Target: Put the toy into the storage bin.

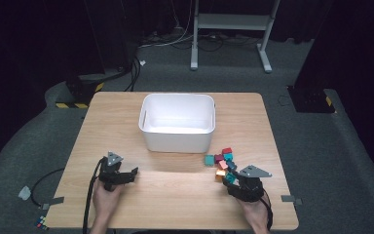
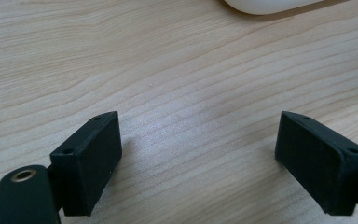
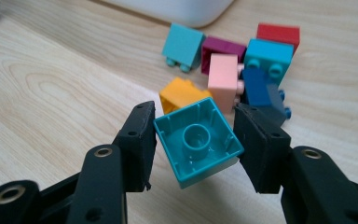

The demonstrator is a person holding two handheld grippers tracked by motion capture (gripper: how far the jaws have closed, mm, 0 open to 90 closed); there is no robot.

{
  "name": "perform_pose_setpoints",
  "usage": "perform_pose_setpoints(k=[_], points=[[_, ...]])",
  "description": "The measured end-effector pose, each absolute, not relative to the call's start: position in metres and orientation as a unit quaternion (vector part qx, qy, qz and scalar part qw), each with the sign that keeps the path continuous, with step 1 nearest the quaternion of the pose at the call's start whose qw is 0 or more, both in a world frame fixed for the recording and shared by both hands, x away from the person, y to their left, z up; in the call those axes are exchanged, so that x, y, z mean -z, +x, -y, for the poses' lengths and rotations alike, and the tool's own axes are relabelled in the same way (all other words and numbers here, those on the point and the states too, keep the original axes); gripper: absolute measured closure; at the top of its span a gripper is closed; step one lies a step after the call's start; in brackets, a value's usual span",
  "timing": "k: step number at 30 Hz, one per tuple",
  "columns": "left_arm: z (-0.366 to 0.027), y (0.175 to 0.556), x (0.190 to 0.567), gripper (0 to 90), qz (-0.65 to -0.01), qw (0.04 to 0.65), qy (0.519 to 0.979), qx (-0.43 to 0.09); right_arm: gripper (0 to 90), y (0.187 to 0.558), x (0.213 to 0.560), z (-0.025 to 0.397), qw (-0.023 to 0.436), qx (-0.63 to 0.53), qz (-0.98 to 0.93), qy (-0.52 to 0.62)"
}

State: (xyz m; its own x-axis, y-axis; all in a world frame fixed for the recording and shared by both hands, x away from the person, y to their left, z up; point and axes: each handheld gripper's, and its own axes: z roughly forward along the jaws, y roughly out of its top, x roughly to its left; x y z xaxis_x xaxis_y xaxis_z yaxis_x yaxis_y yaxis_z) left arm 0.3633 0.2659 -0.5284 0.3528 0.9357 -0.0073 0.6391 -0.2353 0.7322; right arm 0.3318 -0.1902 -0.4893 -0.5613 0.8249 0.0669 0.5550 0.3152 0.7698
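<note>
My right gripper is shut on a teal brick, whose hollow underside faces the camera. In the high view the right gripper sits at the near edge of a pile of bricks on the table's right side. Just past the jaws lie an orange brick, a pink brick and a dark blue brick. My left gripper rests low over bare wood on the left, open, with nothing between its fingers.
A white bin stands at the table's middle, behind both grippers; its base shows at the top of the left gripper view. Teal, purple, red and light blue bricks lie near the bin.
</note>
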Motion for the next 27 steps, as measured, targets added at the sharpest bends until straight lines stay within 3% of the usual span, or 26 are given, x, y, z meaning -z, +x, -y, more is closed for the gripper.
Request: perform_pose_setpoints(k=[27], points=[[-0.266, 0.363, 0.528, 14.6, -0.523, 0.331, 0.753, -0.224, 50.4, 0.375, 0.434, 0.182, 0.177, -0.423, -0.776, 0.432]])
